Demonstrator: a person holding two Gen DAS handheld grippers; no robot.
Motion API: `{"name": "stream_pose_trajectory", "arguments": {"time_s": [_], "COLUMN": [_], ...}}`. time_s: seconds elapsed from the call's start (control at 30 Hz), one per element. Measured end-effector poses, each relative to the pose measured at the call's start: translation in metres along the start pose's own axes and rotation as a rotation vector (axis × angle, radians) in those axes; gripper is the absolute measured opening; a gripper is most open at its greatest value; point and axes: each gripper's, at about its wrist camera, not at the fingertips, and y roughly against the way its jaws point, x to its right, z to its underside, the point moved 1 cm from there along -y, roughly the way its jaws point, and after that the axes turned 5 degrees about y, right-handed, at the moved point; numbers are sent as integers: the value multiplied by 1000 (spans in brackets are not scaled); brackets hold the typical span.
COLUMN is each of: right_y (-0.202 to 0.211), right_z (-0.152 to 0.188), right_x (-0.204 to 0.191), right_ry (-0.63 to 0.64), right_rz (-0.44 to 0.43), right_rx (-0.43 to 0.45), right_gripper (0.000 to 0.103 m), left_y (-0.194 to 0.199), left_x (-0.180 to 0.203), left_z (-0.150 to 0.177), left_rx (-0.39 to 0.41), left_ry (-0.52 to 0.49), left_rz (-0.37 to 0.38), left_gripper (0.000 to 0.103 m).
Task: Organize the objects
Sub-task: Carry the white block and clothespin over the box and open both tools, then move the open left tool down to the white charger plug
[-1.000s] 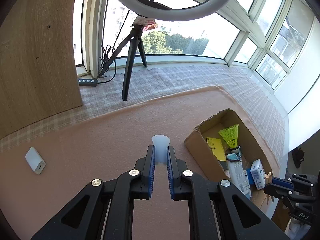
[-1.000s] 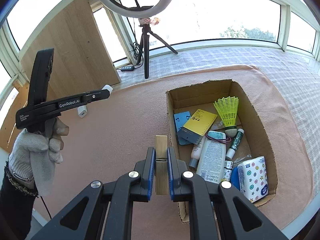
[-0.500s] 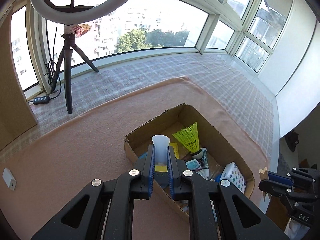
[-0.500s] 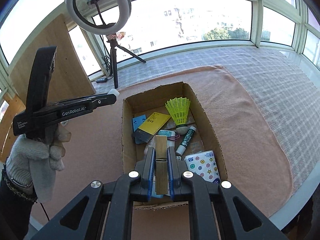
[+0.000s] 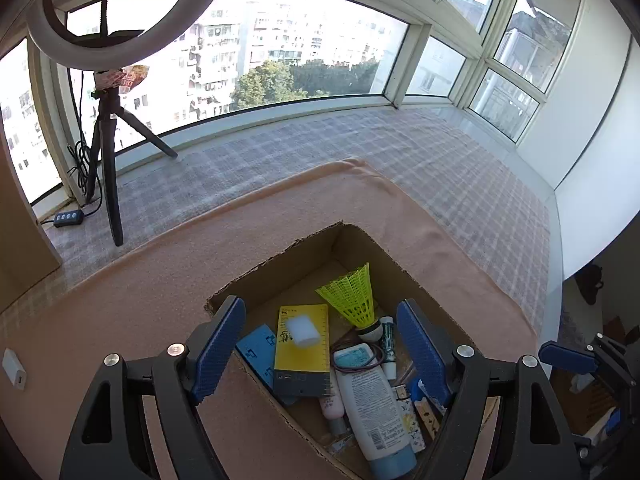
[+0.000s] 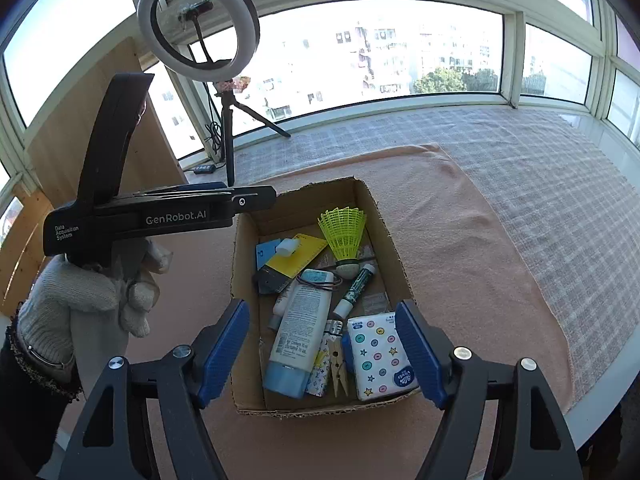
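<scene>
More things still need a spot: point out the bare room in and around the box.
Inside the cardboard box, only the far end behind the yellow shuttlecock shows bare floor; the near half is packed with the lotion tube, clothespin and tissue pack. The pink towel right of the box lies bare.

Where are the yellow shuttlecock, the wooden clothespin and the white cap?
yellow shuttlecock [image 6: 344, 234]: right wrist view, on its skirt.
wooden clothespin [image 6: 338, 364]: right wrist view, mid-length.
white cap [image 5: 303, 330]: left wrist view, on its side.
</scene>
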Motion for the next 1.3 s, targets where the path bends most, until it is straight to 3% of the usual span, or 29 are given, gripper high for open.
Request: {"name": "stream_pose_trajectory", "arguments": {"time_s": [0.4,0.87,1.03,1.3], "right_y": [-1,2,-3,-17], "right_z": [2,1,-1,-1], "right_x": [-10,-44,-66,-108], "right_ry": [12,24,37,77], "right_rz": [2,-13,-33,-86], "right_rx": [-16,-12,-19,-42], "right_gripper": [72,72,73,73], "left_y": [12,73,94,121], "left_x": [-13,-41,-62,-125], "left_z": [8,26,38,62], "left_rx": [9,65,79,68], "left_ry": [13,0,15,96], "left_rz": [-27,-99,-122,-171], "left_gripper": [81,81,81,81]}}
